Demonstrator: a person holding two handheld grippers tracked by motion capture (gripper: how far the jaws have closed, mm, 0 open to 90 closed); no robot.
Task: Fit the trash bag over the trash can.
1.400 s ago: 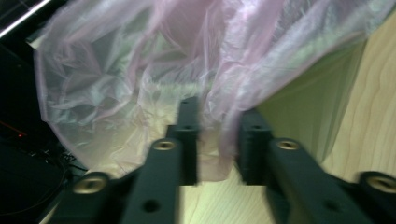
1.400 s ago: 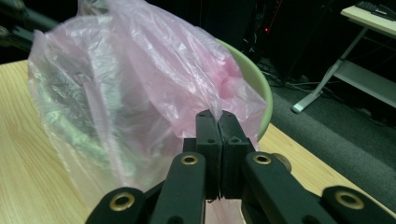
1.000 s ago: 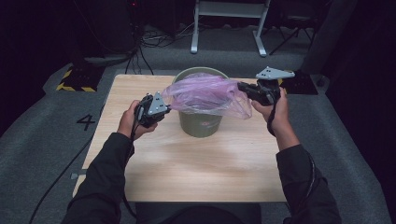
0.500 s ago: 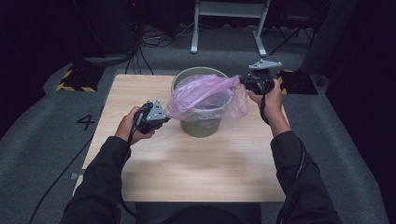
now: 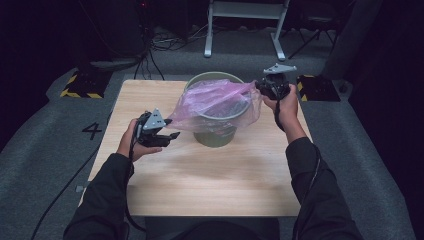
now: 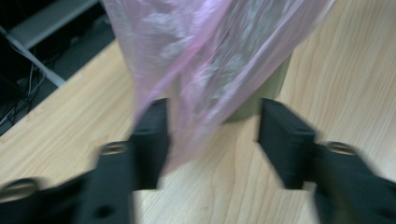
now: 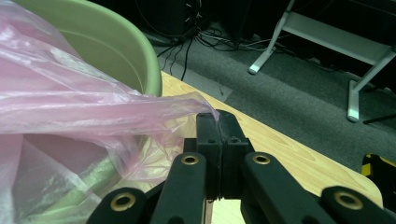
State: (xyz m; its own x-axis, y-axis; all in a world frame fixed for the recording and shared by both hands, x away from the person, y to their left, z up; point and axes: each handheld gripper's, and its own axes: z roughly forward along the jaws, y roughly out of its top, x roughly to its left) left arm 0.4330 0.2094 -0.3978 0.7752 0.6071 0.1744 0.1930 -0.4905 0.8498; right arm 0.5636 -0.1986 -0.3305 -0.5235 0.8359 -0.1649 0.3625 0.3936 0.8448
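Wooden table [image 5: 200, 185] on grey carpet [image 5: 45, 150].

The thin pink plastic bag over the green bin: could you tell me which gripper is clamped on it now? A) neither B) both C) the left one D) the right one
D: in the right gripper view the right gripper has its jaws shut on an edge of the pink plastic bag, while the left gripper has just been opening, its jaws standing apart around the film.

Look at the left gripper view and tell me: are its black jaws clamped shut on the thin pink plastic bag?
No, the left gripper has its jaws standing apart, just opened, with the thin pink plastic bag hanging loose between them.
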